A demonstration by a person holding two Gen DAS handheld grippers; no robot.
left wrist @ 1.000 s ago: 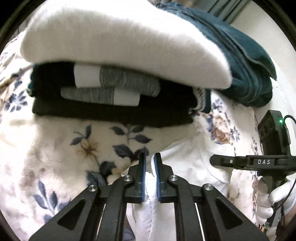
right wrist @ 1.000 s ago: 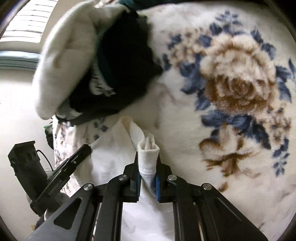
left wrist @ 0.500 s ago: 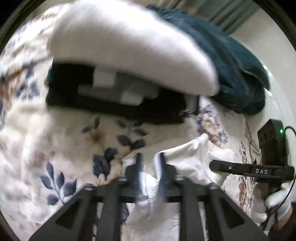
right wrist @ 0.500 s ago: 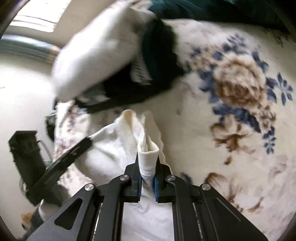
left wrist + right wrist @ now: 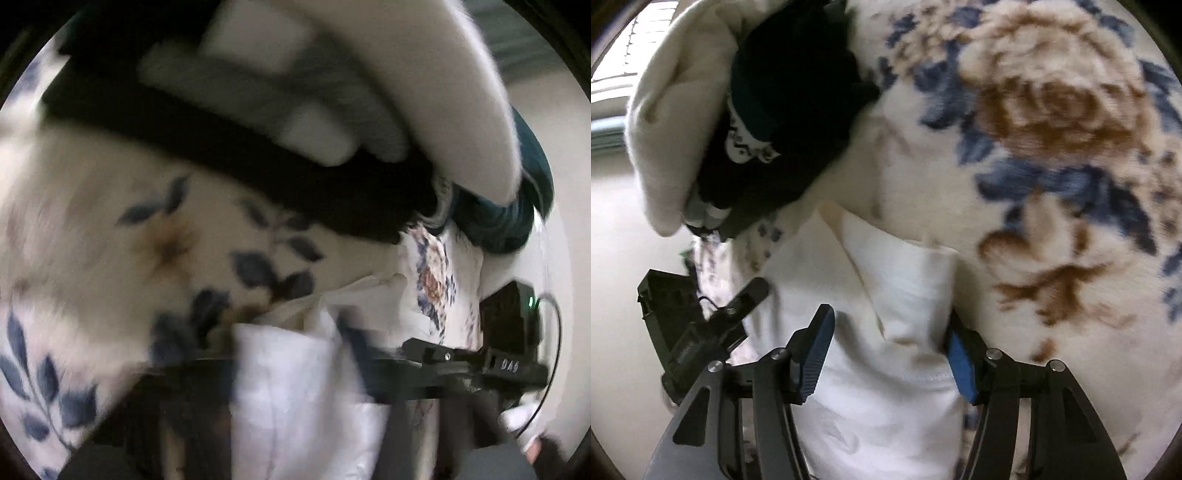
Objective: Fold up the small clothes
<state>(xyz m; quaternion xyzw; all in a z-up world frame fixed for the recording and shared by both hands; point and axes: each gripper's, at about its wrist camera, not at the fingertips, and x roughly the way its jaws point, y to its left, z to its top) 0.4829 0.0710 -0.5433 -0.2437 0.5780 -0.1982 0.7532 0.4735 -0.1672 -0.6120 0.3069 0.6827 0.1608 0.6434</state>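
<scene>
The right tongs [image 5: 886, 347] are opening around the white cloth [image 5: 897, 295]; the blurry left tongs [image 5: 291, 354] are closing on it.

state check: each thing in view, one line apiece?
right tool: jaws opening, white garment between them, pads off the cloth
left tool: blurred; jaws closing, white cloth between them
white garment: lying on the blanket, top edge folded over
pile of clothes: folded, stacked, cream piece on top
floral blanket: spread flat under everything

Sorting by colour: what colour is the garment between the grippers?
White garment, clearest in the right wrist view.
</scene>
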